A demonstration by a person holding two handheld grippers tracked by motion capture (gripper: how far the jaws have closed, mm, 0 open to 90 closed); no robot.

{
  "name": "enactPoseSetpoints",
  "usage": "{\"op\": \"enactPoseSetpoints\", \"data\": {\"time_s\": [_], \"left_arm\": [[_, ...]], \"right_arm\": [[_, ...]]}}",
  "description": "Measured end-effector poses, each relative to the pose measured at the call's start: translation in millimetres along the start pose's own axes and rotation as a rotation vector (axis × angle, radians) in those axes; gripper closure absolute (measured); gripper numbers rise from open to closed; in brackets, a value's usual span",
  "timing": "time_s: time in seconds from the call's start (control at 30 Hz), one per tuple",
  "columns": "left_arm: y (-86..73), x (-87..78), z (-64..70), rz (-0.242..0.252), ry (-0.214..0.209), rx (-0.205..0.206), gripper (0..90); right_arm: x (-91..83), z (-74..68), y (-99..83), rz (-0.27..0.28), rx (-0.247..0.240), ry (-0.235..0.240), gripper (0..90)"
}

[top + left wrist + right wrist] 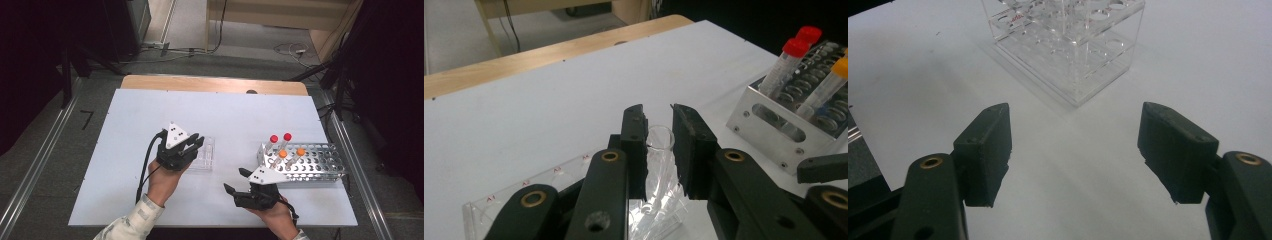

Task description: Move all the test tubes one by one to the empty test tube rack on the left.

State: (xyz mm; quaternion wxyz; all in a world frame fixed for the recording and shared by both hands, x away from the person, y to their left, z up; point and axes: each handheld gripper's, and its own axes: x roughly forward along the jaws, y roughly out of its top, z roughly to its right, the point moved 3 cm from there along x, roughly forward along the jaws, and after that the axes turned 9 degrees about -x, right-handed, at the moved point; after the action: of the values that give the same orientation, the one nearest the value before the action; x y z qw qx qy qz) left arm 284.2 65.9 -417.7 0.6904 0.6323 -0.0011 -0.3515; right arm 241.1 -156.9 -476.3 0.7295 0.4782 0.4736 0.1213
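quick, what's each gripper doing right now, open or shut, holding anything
Left gripper: shut on a clear glass tube over the clear plastic rack.
Right gripper: open, holding nothing, above the white table.

Right gripper (1075, 150): its two black jaws rise from the bottom edge and stand wide apart, nothing between them. Brass-coloured rivets show on both jaw arms. Below and between the jaws lies the white table surface (923, 75), bare there. A clear acrylic tube rack (1073, 45) stands on the surface beyond the jaws, apart from them, one corner turned toward the camera; round holes show in its top plate, which bears red lettering too small to read.
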Motion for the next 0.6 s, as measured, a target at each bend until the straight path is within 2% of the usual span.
{"op": "enactPoseSetpoints", "data": {"time_s": [0.43, 0.5, 0.6], "left_arm": [[-15.9, 10.6, -0.2, -0.036, 0.008, 0.01, 75.2], [-15.4, 10.1, -0.7, -0.034, 0.013, 0.006, 69.5], [-14.3, 8.1, -1.4, -0.024, 0.002, -0.01, 66.2]], "right_arm": [[1.7, -0.6, -1.1, -0.006, -0.001, 0.002, 28.0], [1.7, -0.5, -1.1, -0.005, 0.001, 0.002, 28.1], [1.4, -0.5, -1.2, -0.005, 0.001, 0.002, 28.1]]}}
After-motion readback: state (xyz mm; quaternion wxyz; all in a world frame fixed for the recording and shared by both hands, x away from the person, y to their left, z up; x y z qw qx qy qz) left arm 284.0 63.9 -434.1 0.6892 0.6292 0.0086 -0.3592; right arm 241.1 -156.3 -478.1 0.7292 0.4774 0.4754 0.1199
